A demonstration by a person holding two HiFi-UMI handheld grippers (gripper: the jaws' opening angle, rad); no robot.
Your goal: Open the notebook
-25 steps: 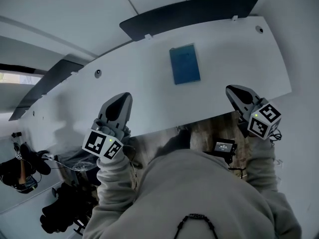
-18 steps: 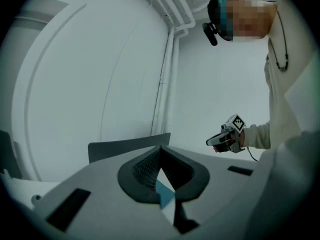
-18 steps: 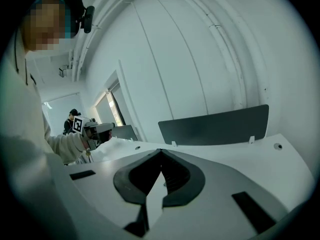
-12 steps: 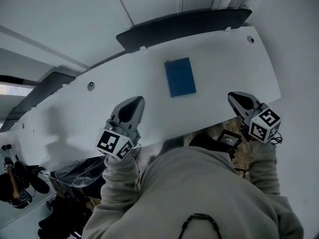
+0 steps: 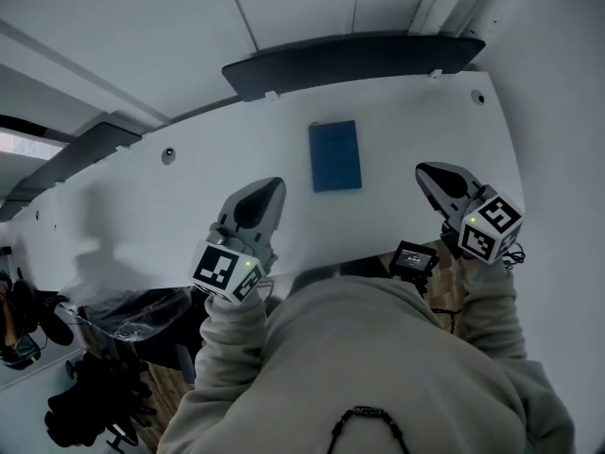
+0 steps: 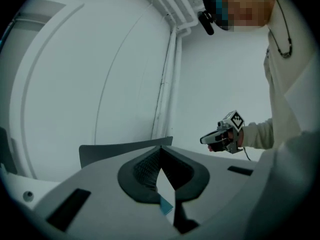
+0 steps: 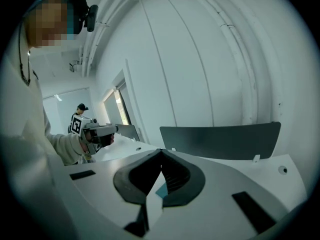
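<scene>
The left gripper (image 5: 268, 190) was held over the near edge of the white surface (image 5: 123, 225), at 7 o'clock from the notebook (image 5: 335, 156) and well apart from it. Its tips pointed toward 1 o'clock in the head view. Its jaws were clenched, tip against tip, with nothing grasped. In the left gripper view, a blue sliver of the notebook showed through the gap behind the tips.

The blue notebook lay flat and closed on the surface, nearer the far edge than the near one. Its long sides ran from 12 to 6 o'clock in the head view. It sat between the two grippers and beyond them, apart from both. A dark panel (image 5: 350, 60) stood along the far edge of the surface, at 12 o'clock from the notebook.

The right gripper (image 5: 430, 175) was held at 4 o'clock from the notebook, near the right end of the surface, with its tips pointing toward 10 o'clock. Its jaws were likewise clenched and held nothing. A black device (image 5: 413, 258) sat at 7 o'clock from this gripper, just past the near edge of the surface. Grey sleeves (image 5: 222, 339) covered both forearms.
</scene>
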